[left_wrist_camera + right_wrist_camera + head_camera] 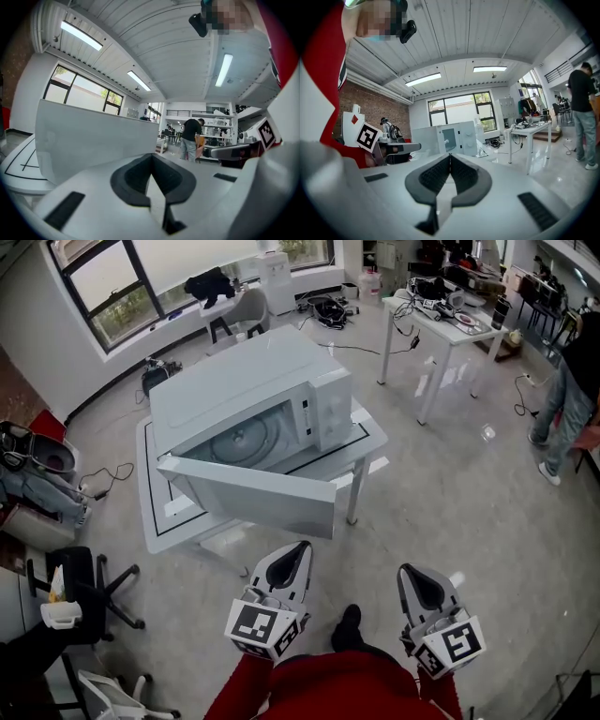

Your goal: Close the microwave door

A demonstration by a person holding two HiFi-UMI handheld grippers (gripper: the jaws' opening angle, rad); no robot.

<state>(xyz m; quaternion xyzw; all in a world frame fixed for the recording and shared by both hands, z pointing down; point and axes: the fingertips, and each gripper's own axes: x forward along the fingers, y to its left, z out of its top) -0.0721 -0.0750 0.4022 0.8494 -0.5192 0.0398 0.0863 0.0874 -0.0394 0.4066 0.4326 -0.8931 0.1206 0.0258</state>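
The microwave (253, 399) is sitting across the middle of the tabletop (370, 437), its front facing the near edge. Its door (258, 498) is standing wide open, hinged at the left and swinging out toward the person, so its free end seems to be hanging out past the near edge. The cavity and turntable are showing behind it.

Both claws are hovering low in front of the person, well apart from the door. The left claw (298, 549) is pointing at the door's outer face, which is filling the left of its own view; its jaws are lying together with nothing between them. The right claw (410, 570) is waiting off to the right with its jaws likewise pressed together and empty, the microwave showing small beyond its tips.

The closing itself is not yet under way; this looks like the approach. The next move is probably calling for a claw to come up against the outer face near the free end and push it round toward the microwave front until it latches. No grasp seems needed.
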